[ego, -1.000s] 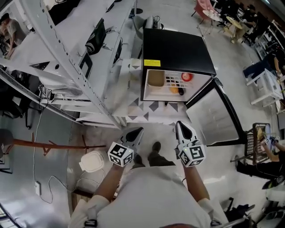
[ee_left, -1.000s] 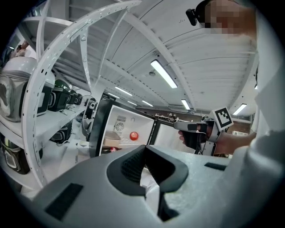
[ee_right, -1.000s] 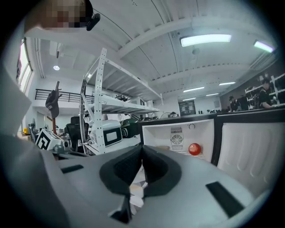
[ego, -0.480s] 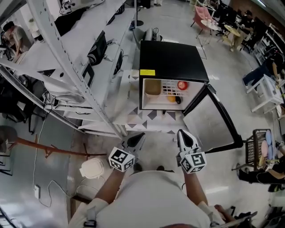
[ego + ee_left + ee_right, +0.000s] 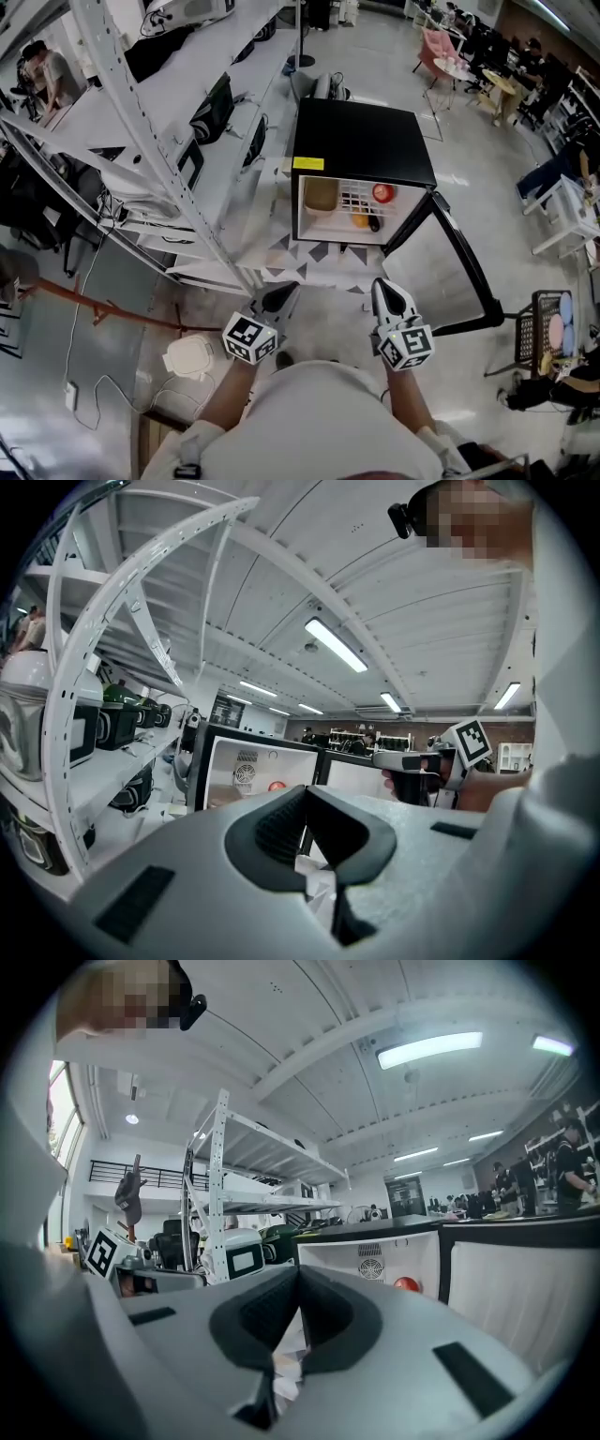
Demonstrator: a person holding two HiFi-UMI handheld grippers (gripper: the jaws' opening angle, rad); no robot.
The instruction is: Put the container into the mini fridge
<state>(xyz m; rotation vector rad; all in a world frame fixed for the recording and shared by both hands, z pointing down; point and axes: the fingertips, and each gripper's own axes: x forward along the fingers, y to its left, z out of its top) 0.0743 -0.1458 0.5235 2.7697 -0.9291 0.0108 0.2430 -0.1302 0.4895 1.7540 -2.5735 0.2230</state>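
The black mini fridge [image 5: 361, 141] stands on the floor ahead with its door [image 5: 441, 272] swung open to the right. A tan container [image 5: 321, 194] sits inside at the left, with a red item [image 5: 382, 193] and an orange one [image 5: 360, 221] beside it. My left gripper [image 5: 281, 298] and right gripper [image 5: 387, 292] are held side by side in front of my body, short of the fridge, both shut and empty. The left gripper view shows shut jaws [image 5: 305, 794], the fridge [image 5: 246, 771] and the other gripper [image 5: 422, 761]. The right gripper [image 5: 298, 1274] faces the fridge [image 5: 375, 1260] too.
A white metal shelving rack [image 5: 141, 141] with equipment runs along the left. A triangle-patterned mat [image 5: 319, 258] lies before the fridge. A white round object [image 5: 190, 357] and cables lie on the floor at the left. A wire basket [image 5: 544, 328] stands at the right.
The fridge sits lower and looks smaller in the head view, and the shoes have slipped out of sight. Both grippers stay shut in the same place before the body.
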